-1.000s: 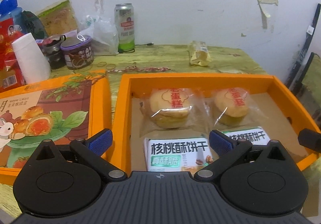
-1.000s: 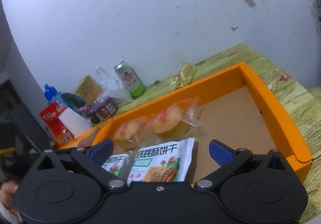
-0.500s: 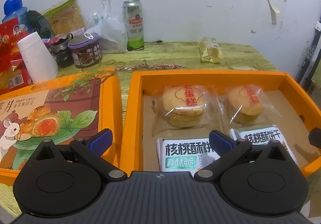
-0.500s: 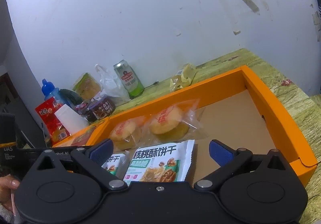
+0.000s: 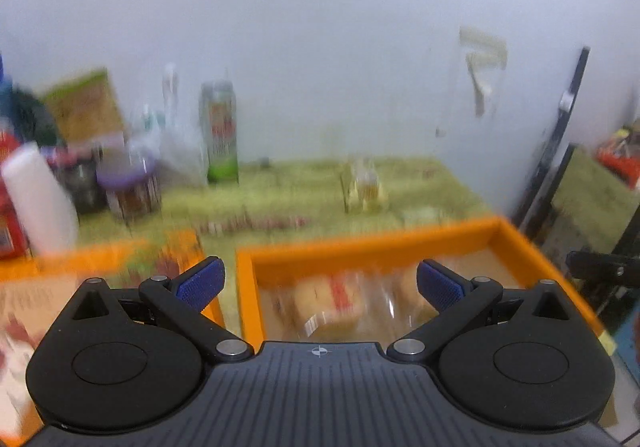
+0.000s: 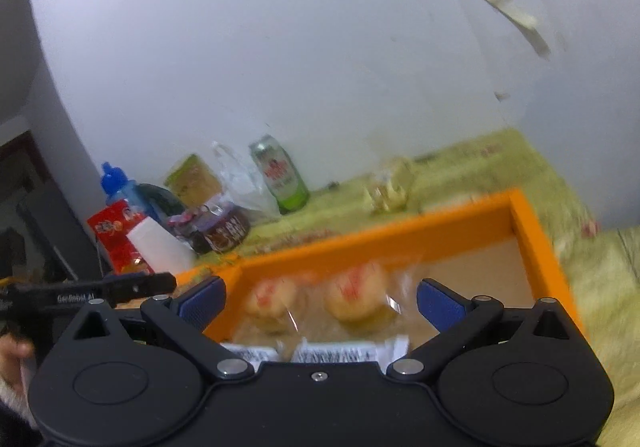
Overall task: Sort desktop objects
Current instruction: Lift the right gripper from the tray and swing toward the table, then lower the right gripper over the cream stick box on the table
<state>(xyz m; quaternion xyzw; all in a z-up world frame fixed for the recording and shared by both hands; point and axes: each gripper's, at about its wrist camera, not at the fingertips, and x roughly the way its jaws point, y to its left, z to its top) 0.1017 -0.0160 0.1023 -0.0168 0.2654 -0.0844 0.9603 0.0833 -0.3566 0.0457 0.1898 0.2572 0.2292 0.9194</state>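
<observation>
A can (image 5: 219, 131) and jars (image 5: 127, 183) stand far ahead of my left tongs (image 5: 318, 283). Both tongs, right (image 6: 318, 301) included, gape empty over wrapped cakes (image 6: 354, 297) in the orange box (image 6: 536, 243).

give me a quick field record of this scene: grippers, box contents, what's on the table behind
left gripper: open, holding nothing
right gripper: open, holding nothing
orange box: two wrapped cakes, two white biscuit packets in front of them
outside box: small wrapped snack on the green table
back left clutter: green can, white cup, blue-capped bottle
image quality: motion blur
</observation>
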